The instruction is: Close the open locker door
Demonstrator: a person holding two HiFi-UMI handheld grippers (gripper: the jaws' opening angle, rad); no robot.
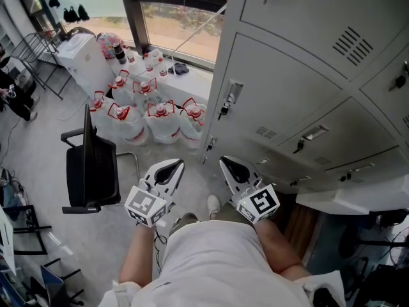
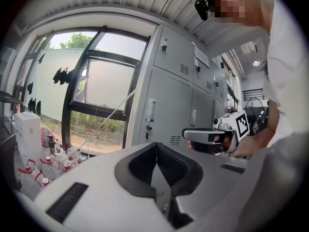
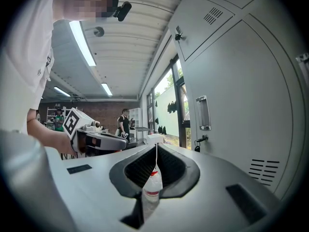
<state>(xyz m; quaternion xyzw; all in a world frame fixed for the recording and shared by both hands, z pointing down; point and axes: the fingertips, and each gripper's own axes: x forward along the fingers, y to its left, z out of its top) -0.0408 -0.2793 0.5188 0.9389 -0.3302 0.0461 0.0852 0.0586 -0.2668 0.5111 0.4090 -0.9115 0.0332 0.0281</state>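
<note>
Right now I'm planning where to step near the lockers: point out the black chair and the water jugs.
black chair (image 1: 93,174), head view, on its seat.
water jugs (image 1: 162,126), head view, on a front jug's body.

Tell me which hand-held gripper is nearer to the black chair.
Left. In the head view, the left hand-held gripper is a short gap to the right of the black chair. The right hand-held gripper sits farther right, beyond the left one, by the lockers.

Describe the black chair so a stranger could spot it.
Start at the large dark-framed window. Below it stand clear plastic water jugs with red handles. Left of them is the black chair with armrests, dark and flat-backed where they are pale and round.
</note>
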